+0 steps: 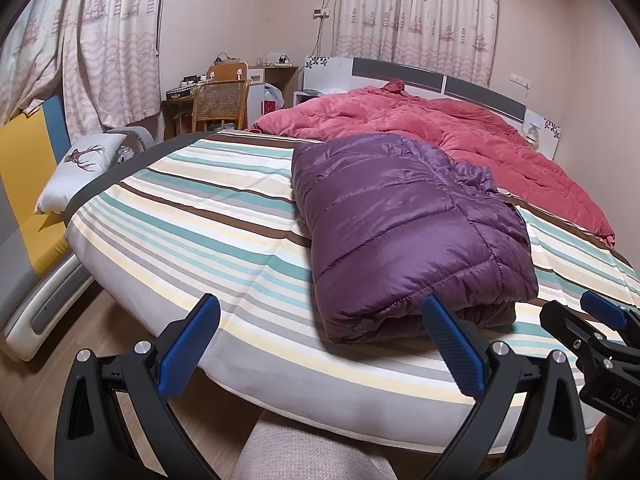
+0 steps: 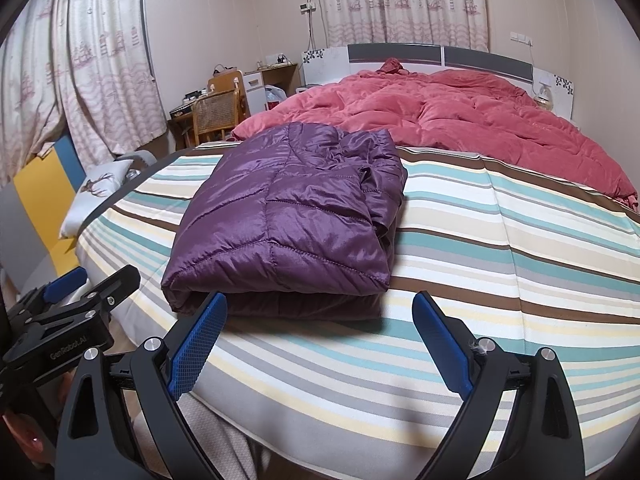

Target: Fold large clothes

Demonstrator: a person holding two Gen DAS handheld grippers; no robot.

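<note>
Two views logged. Left wrist view: left tool (image 1: 320,328) spread wide, blue pads empty, poised above the near edge of the bed (image 1: 192,240). Purple puffer jacket (image 1: 404,232) lies folded into a compact block on the striped sheet, just beyond the right-hand pad. Right tool (image 1: 600,320) enters at the right edge; spread cannot be judged here. Red duvet (image 1: 460,128) heaped behind the jacket.

Right wrist view: right tool (image 2: 320,332) also wide open, gripping nothing; folded jacket (image 2: 288,216) sits ahead, toward its left pad. Left tool (image 2: 68,304) visible at the left edge.
</note>
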